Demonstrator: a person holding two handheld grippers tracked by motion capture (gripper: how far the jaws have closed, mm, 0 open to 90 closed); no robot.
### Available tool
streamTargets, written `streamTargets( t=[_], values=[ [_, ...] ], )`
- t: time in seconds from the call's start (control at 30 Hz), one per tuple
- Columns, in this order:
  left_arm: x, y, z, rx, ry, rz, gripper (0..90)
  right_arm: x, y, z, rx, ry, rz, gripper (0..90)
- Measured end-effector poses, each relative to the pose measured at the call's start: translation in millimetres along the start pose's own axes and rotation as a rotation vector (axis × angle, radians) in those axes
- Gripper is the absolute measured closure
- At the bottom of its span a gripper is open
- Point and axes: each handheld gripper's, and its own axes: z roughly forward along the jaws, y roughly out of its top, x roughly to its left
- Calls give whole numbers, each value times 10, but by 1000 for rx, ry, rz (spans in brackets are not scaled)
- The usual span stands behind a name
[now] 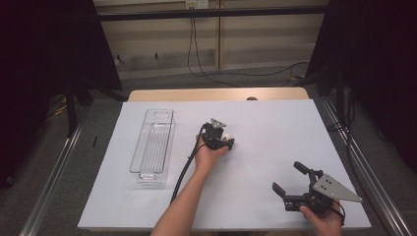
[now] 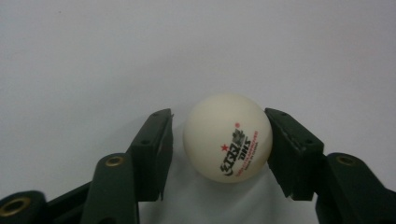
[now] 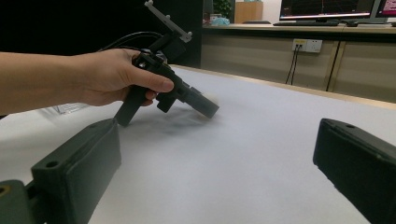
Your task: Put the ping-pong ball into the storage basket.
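L gripper (image 2: 219, 144) is bracketing the table tennis ball (image 2: 227, 136) at tabletop (image 1: 265, 123) centre: right jaw touching, left jaw just clear, not yet clamped. R gripper (image 1: 291, 178), wide, empty, is idling near-right. Next, prob.: close fully, lift, carry to clear bin (image 1: 153, 146) at left.

This looks like a lab or office recording room: a white-covered table (image 1: 275, 123) stands between black curtains (image 1: 44, 44) and metal floor rails (image 1: 51, 167), with wall sockets (image 3: 307, 45), trailing cables (image 1: 196, 59) and lit computer monitors (image 3: 322, 8) on a back counter.
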Motion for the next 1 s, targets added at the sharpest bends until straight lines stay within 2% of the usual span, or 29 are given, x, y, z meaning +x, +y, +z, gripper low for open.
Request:
streamTargets(
  t=[0.03, 0.13, 0.27, 0.3, 0.37, 0.43, 0.47, 0.5, 0.57, 0.6, 0.67, 0.77, 0.8, 0.87, 0.9, 0.93, 0.97, 1.0],
  values=[
    [2, 3, -4, 0, -1, -5, 505, 0, 0, -1, 2, -2, -1, 6],
    [13, 8, -19, 14, 8, -10, 509, -1, -2, -1, 4, 2, -6, 6],
    [32, 4, -37, 17, -5, -11, 510, -1, -4, 1, 4, 2, -6, 6],
    [34, 12, -55, 31, -4, -14, 510, 0, -3, 0, 6, 5, -6, 6],
    [38, 15, -65, 17, -15, -14, 510, 2, -3, 0, 7, 6, -11, 6],
    [47, 20, -90, 35, -22, -4, 510, 2, -2, -1, 5, 5, -10, 6],
    [44, 20, -98, 38, -18, -15, 511, 2, -2, 0, 4, 2, -7, 6],
    [57, 21, -106, 41, -34, -14, 511, 2, -3, 0, 5, 4, -8, 6],
    [69, 24, -123, 49, -38, 1, 511, 3, -2, -1, 4, 3, -6, 6],
    [65, 27, -132, 52, -29, -2, 511, 2, -2, -1, 4, 2, -10, 6],
    [69, 31, -150, 51, -47, -15, 511, 1, -2, -1, 5, 3, -13, 6],
    [76, 40, -180, 51, -39, -16, 511, 3, -3, 1, 4, 2, -6, 6],
    [84, 47, -200, 64, -34, -10, 511, 3, -3, -1, 6, 6, -9, 6],
    [77, 51, -214, 44, -38, -34, 511, 3, -1, -1, 4, 5, -15, 6],
    [91, 61, -231, 54, -41, -16, 511, 4, -2, -1, 5, 7, -16, 6],
    [89, 60, -235, 42, -40, -26, 511, 6, -1, 2, 2, 5, -10, 6],
    [90, 68, -252, 50, -39, -32, 511, 5, -2, 0, 5, 6, -12, 6],
    [108, 72, -261, 48, -40, -15, 511, 6, -2, 3, 2, 4, -10, 6]
  ],
)
